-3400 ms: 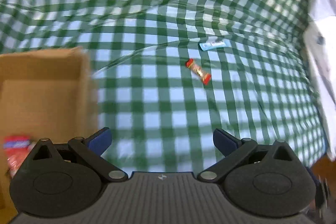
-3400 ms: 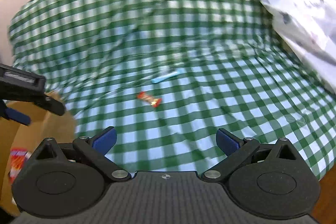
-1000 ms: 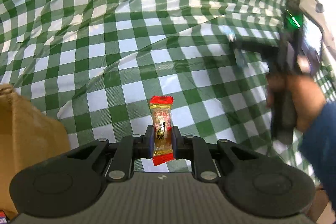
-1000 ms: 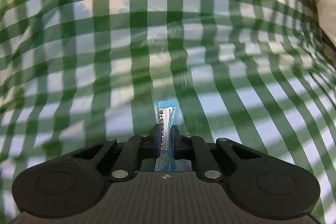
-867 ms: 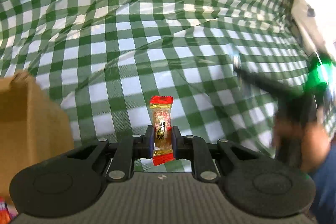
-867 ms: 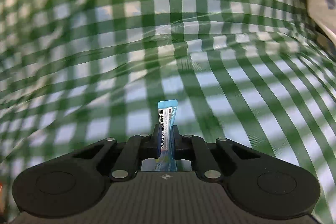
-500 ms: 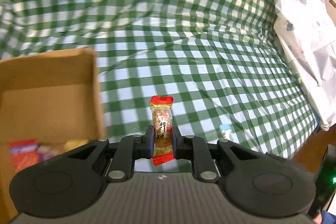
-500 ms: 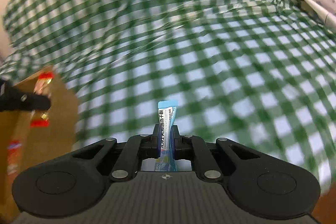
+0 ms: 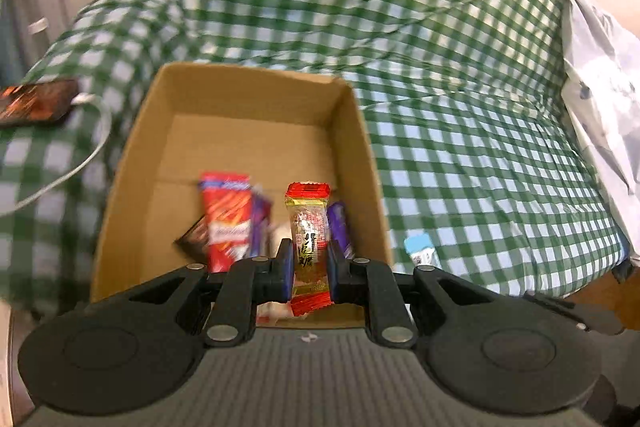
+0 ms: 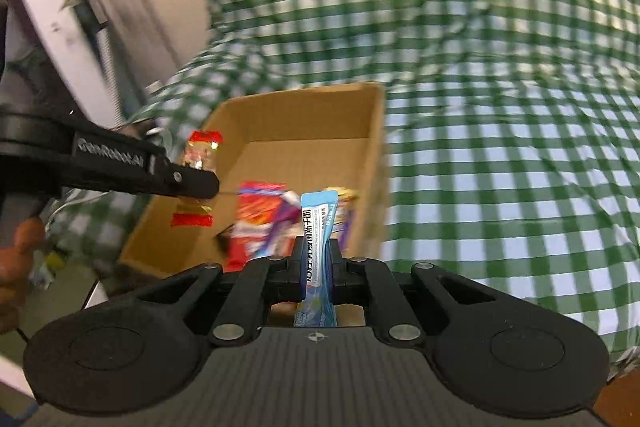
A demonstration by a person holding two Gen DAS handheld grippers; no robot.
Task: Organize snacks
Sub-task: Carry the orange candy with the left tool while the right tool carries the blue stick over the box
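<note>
Green-checked cloth (image 9: 460, 147) carries the cardboard box (image 9: 248, 95); left jaws pinch a candy (image 9: 309, 239), right a blue sachet (image 10: 318, 239).

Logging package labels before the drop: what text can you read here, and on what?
"GenRobot.AI", blurred: left gripper arm.
Candy: Chinese characters, not surely readable.
Blue sachet: Chinese print, too blurred.
Red pack in box: blurred, unreadable.

Your red-and-gold wrapped candy (image 9: 308, 247) stands upright, pinched at mid-length above the open cardboard box (image 9: 244, 87). Your blue stick sachet (image 10: 318, 247) stands upright, likewise pinched. Red (image 9: 226, 215) and purple (image 9: 338, 223) packets lie inside the box.
</note>
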